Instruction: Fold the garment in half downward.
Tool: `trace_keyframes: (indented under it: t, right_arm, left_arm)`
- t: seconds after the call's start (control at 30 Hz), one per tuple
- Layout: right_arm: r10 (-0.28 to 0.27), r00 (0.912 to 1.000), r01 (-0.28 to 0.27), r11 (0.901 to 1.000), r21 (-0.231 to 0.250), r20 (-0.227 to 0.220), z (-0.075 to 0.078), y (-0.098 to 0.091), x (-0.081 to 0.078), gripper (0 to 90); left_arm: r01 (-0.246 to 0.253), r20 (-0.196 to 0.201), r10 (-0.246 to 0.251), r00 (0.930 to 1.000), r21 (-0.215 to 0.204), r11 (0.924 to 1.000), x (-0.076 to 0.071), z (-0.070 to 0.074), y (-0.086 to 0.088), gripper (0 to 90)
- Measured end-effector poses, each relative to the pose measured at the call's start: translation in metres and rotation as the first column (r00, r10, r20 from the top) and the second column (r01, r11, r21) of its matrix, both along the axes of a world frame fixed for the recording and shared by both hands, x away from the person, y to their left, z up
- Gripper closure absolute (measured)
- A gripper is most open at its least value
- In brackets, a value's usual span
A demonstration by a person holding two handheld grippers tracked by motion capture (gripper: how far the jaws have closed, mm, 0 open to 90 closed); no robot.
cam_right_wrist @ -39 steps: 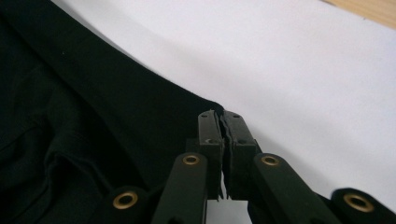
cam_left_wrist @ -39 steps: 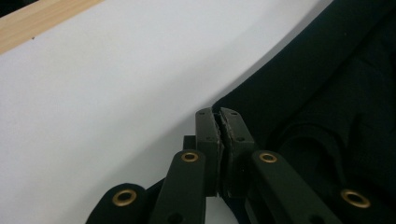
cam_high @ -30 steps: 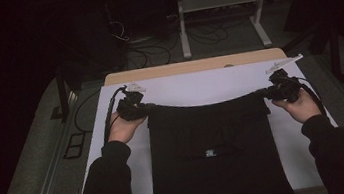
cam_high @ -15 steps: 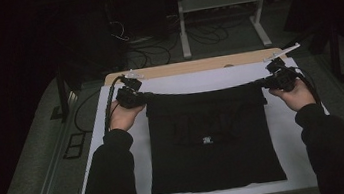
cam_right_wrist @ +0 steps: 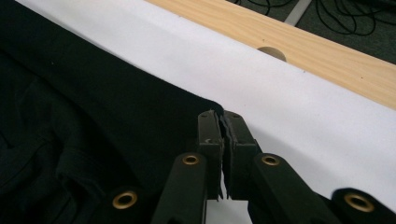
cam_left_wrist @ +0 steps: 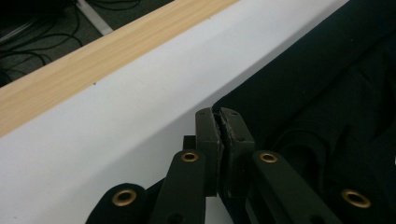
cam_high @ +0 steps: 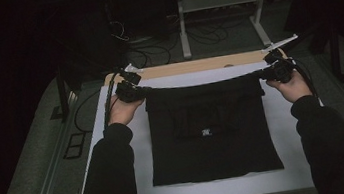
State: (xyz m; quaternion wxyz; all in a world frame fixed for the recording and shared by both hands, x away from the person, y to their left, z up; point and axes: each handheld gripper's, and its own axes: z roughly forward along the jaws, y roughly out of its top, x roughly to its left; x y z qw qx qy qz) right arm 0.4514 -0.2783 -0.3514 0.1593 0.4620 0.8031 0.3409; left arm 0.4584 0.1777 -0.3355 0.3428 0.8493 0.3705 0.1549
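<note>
Black shirt (cam_high: 210, 132) is spread flat on a white sheet (cam_high: 285, 132) that covers most of the surface — it sits about in the middle, near hem toward the person, far edge up by the bare wooden strip (cam_high: 196, 66) at the far side. There's a tiny light label or logo (cam_high: 206, 133) roughly mid-shirt, too small to read.

Left gripper (cam_high: 131, 91) has the far left corner of the shirt, right gripper (cam_high: 273, 71) has the far right corner. Between them the far edge is pulled into a taut, slightly bowed line, lifted a bit off the sheet. Under that line the fabric looks doubled over, with a folded band across the far part of the shirt.

In the left gripper view the fingers (cam_left_wrist: 208, 140) are clamped tight together with just a thin sliver of black cloth pinched between them; the rest of the shirt (cam_left_wrist: 327, 93) bunches off to the right of that view. Same deal in the right gripper view — fingers (cam_right_wrist: 210, 140) pressed shut on the edge of the shirt (cam_right_wrist: 93, 116), white sheet and a round hole (cam_right_wrist: 272, 52) in the wood just beyond.

The person's dark sleeves (cam_high: 114, 175) come in from the near side, one hand on each gripper, well apart. Cables (cam_high: 153, 44) and a metal stand (cam_high: 219, 15) sit on the floor beyond the surface.
</note>
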Motion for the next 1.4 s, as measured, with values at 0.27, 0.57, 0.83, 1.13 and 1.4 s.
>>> trace_keyframes:
  t: [0.27, 0.57, 0.83, 1.13, 1.4]
  right_arm:
    - [-0.008, 1.0000, 0.008, 0.9998, 0.018, -0.001, -0.002, -0.003, 0.007, 85.4]
    - [-0.009, 0.9997, 0.009, 0.9997, 0.024, -0.023, -0.016, -0.001, 0.016, 85.2]
    - [-0.013, 0.9990, 0.015, 0.9988, 0.046, -0.043, -0.030, 0.004, 0.022, 85.0]
    - [-0.025, 0.9971, 0.029, 0.9977, 0.061, -0.072, -0.042, 0.003, 0.032, 84.3]
    - [-0.028, 0.9946, 0.035, 0.9976, 0.061, -0.099, -0.050, 0.002, 0.035, 75.0]
  left_arm:
    - [0.013, 0.006, -0.013, 0.9999, 0.015, 0.9998, 0.007, 0.000, -0.006, 85.6]
    - [0.007, -0.023, -0.006, 0.9997, 0.027, 0.9996, 0.014, -0.012, -0.007, 85.6]
    - [0.000, -0.046, 0.002, 0.9989, 0.032, 0.9995, 0.020, -0.028, -0.006, 85.4]
    - [-0.011, -0.067, 0.013, 0.9977, 0.026, 0.9996, 0.029, -0.043, -0.002, 85.1]
    - [-0.062, -0.079, 0.061, 0.9950, -0.013, 0.9980, 0.034, -0.057, 0.004, 69.8]
